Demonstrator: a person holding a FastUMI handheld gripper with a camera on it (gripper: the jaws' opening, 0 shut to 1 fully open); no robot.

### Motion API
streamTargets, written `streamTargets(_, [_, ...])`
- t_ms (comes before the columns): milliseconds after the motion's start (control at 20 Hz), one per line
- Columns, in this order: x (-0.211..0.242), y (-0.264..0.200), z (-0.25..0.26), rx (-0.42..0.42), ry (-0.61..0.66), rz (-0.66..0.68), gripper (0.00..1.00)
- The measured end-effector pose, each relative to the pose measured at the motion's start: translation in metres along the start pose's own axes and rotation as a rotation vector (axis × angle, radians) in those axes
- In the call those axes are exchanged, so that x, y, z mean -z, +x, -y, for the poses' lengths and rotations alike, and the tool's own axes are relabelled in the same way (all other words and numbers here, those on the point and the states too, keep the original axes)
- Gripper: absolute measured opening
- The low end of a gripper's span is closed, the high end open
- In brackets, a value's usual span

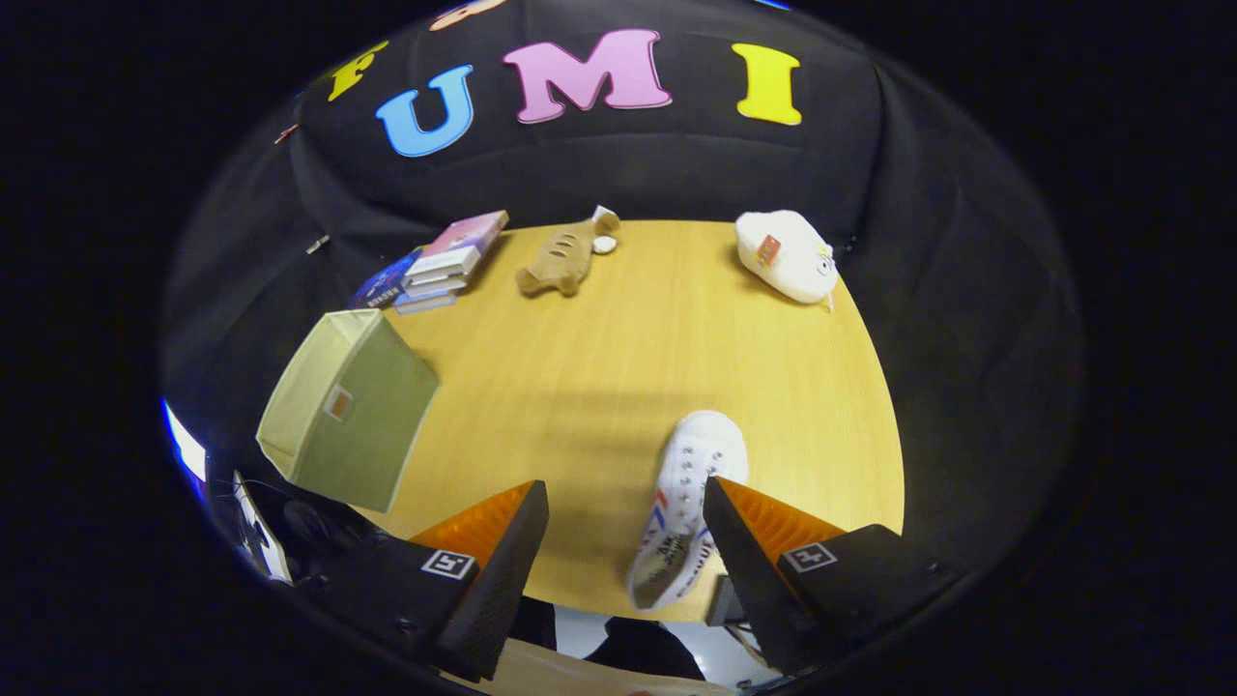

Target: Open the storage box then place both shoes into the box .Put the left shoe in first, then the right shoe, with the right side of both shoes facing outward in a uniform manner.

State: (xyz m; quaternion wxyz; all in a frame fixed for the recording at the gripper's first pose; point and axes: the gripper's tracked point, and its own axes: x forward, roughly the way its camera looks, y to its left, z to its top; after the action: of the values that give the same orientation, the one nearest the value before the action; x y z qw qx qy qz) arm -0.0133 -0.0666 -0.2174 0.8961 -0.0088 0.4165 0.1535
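Looking along the gripper (623,512), its two fingers stand wide apart and hold nothing. A white shoe (688,503) lies on the wooden table (599,367) in the gap between them, close against the inner edge of the right finger; whether it touches that finger cannot be told. The shoe's toe points away from the gripper, its heel opening toward the near table edge, and it shows red and blue stripes on its side. It lies laces-up, tilted slightly onto one side.

The storage box (348,411), a green fabric cube, sits at the table's left edge, ahead of and outside the left finger, well apart from the shoe. It carries a small tag on one face. Whether it is open cannot be told from this angle.

Beyond the fingers, at the far side of the table: a stack of books (440,266) at the left corner, a brown plush toy (565,256) just beside the books, and a white plush toy (788,256) at the right corner.
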Motion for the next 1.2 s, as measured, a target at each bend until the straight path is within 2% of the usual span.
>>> streamTargets(300, [0.054, 0.034, 0.056, 0.043, 0.022, -0.115, 0.99])
streamTargets(450, [0.069, 0.052, 0.077, 0.079, -0.005, -0.127, 0.99])
streamTargets(600, [0.083, 0.068, 0.084, 0.086, -0.021, -0.161, 0.99])
streamTargets(800, [0.089, 0.085, 0.079, 0.066, 0.031, -0.198, 0.96])
streamTargets(850, [0.088, 0.089, 0.077, 0.063, 0.043, -0.198, 0.93])
streamTargets(900, [0.088, 0.091, 0.074, 0.056, 0.059, -0.202, 0.81])
streamTargets(950, [0.091, 0.093, 0.070, 0.047, 0.069, -0.209, 0.73])
streamTargets(1000, [0.092, 0.094, 0.066, 0.042, 0.083, -0.211, 0.60])
streamTargets(1050, [0.092, 0.095, 0.066, 0.053, 0.092, -0.208, 0.53])
streamTargets(1100, [0.092, 0.095, 0.065, 0.055, 0.095, -0.215, 0.47])
streamTargets(1200, [0.093, 0.095, 0.066, 0.060, 0.125, -0.231, 0.42])
